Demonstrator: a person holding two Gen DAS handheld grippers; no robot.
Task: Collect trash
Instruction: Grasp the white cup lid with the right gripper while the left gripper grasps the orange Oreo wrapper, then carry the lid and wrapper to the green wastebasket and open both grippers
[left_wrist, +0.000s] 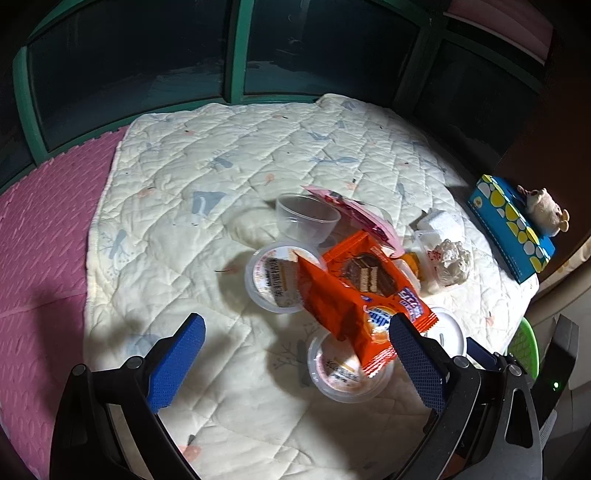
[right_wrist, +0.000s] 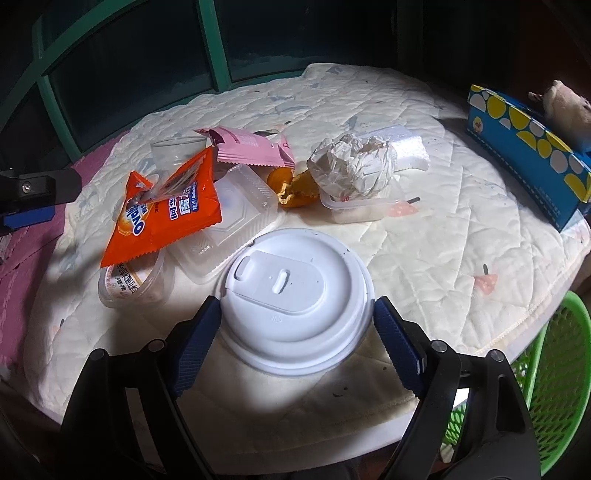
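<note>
Trash lies on a quilted cream cloth. An orange snack wrapper rests across two clear pudding cups. Behind are an empty clear cup, a pink wrapper, a clear plastic tray, orange peel and a crumpled paper ball. My left gripper is open above the cloth, its right finger beside the wrapper. My right gripper has its fingers on both sides of a white cup lid; contact is unclear.
A blue tissue box with a plush toy on it sits at the right edge. A green mesh basket stands below the table's right front. Pink foam mat lies left; dark green-framed windows are behind.
</note>
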